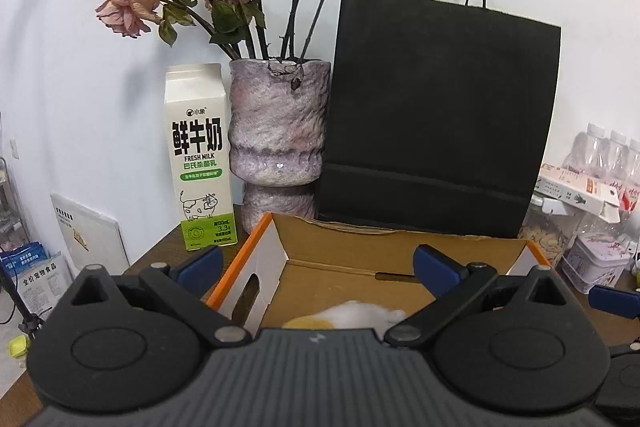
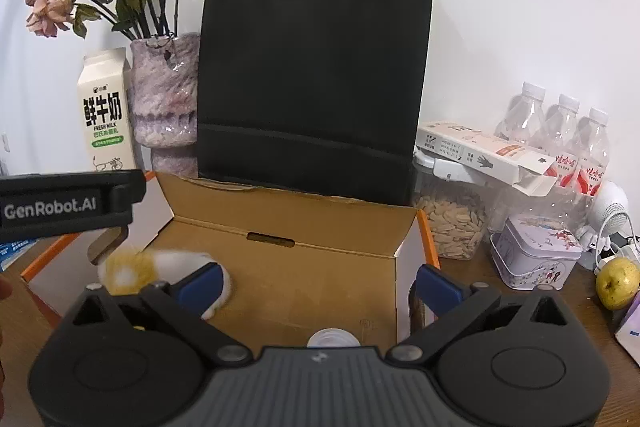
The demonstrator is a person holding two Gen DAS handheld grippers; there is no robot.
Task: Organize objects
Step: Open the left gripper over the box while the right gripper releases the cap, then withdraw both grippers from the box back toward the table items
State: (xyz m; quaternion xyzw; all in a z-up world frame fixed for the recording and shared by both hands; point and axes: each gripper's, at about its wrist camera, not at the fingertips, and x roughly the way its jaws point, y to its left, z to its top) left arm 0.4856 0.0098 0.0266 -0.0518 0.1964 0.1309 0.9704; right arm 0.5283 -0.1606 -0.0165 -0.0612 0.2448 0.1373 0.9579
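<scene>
**Cardboard box: open, on the wooden table**

Cardboard box (image 2: 288,227): lid flap raised against the black paper bag (image 2: 316,67) behind it; orange outer edges, white side walls with hand slots. Bare brown floor shows across its middle and right.

Contents: fluffy white-and-yellow toy (image 2: 132,269) in the left part; small white cap-like item (image 2: 332,339) at the near edge, partly hidden.

My left gripper (image 1: 318,265): fingers spread, holding nothing, over the toy. Its body reads "GenRobot.AI" in the right view.

My right gripper (image 2: 318,283): fingers spread, empty, over the box floor.

Milk carton (image 1: 198,155): "FRESH MILK", cow drawing, left of the vase (image 1: 276,139).

Right of the box: seed jar (image 2: 450,223), patterned tin (image 2: 534,253), water bottles (image 2: 560,135), pear (image 2: 618,283).
</scene>
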